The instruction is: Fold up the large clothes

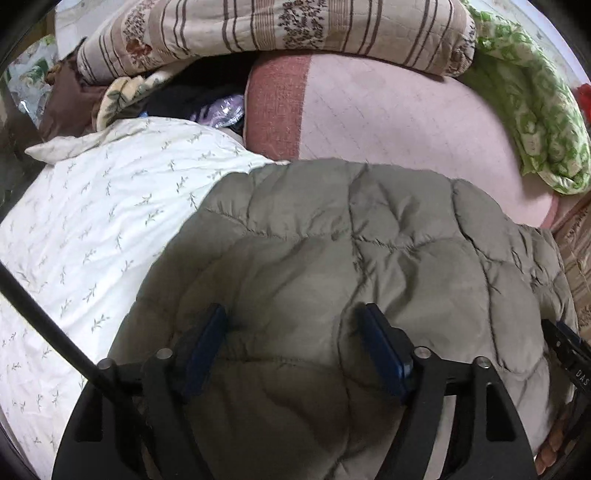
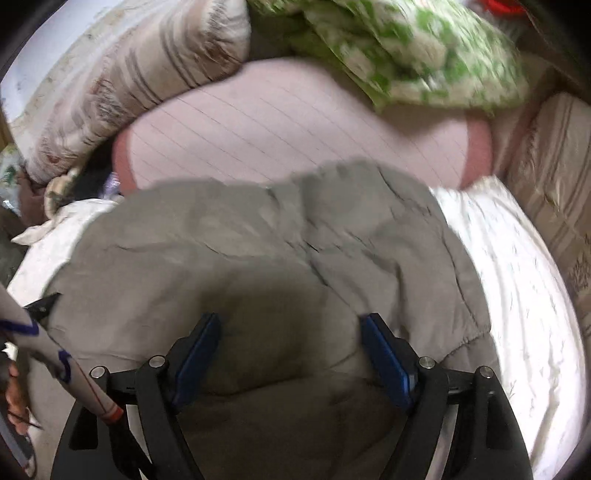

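Note:
A grey-green quilted puffer jacket [image 1: 351,243] lies bunched on a white sheet with a small leaf print [image 1: 92,221]. My left gripper [image 1: 295,314] is open, its blue-padded fingers [image 1: 207,339] spread wide and pressing on the jacket's near part, with no fabric pinched. In the right wrist view the same jacket [image 2: 258,236] fills the middle, blurred by motion. My right gripper [image 2: 291,321] is open too, its fingers [image 2: 384,354] spread over the jacket's near fold. The right gripper's black edge [image 1: 569,347] shows at the right of the left wrist view.
A pink pillow [image 1: 388,122] lies behind the jacket. A beige striped floral quilt [image 1: 277,33] and a green-patterned quilt [image 1: 535,110] are stacked at the back. Dark clothes [image 1: 192,96] lie at the back left. A striped cushion [image 2: 554,192] borders the right.

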`<state>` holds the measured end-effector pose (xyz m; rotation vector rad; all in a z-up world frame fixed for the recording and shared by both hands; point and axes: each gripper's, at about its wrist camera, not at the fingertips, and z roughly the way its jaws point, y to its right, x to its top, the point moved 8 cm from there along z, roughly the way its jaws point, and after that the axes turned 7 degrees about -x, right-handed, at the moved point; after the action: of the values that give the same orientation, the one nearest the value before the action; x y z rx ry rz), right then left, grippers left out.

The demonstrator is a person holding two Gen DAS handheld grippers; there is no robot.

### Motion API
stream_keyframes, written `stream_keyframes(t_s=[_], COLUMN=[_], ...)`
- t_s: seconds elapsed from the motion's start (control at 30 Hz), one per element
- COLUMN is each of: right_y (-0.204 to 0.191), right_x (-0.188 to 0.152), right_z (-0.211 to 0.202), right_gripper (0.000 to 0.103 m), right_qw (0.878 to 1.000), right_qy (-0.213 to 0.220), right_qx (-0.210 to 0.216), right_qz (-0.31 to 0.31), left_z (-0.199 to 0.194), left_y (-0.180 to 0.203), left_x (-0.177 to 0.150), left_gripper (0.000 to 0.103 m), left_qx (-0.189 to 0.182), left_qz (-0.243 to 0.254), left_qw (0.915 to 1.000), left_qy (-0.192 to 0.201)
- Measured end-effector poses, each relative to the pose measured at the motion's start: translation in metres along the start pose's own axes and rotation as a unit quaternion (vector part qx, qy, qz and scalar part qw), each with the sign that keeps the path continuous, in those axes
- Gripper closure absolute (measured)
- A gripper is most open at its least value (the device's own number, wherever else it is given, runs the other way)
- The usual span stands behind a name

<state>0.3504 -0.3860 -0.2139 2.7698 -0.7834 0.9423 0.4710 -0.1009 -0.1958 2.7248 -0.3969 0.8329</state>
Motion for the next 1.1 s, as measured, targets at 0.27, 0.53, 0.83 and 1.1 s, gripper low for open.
stream_keyframes(t_s=[0.27, 0.53, 0.83, 1.1], right_y=[0.006, 0.024, 0.027, 0.009], right_x=[0.005, -0.050, -0.053, -0.082], right_z=[-0.011, -0.064, -0.060, -0.059], right_gripper=[0.016, 0.016, 0.015, 0.013], right_qw=[1.000, 0.999, 0.999, 0.999], right_qy=[-0.007, 0.021, -0.005, -0.017], right_qx=[-0.005, 0.008, 0.009, 0.022], right_qz=[0.023, 0.032, 0.042, 0.042], left_z=[-0.038, -0.058, -0.084, -0.072], left_y=[-0.003, -0.027, -0.020, -0.031], left_x=[-0.004, -0.058, -0.058, -0.089], left_gripper=[0.027, 0.027, 0.027, 0.026], left_qx=[-0.016, 0.014, -0.003, 0.032], left_qz=[-0.010, 0.020, 0.017, 0.027], left_qw=[0.9998, 0.9996, 0.9994, 0.9990], left_qy=[0.008, 0.017, 0.031, 0.015])
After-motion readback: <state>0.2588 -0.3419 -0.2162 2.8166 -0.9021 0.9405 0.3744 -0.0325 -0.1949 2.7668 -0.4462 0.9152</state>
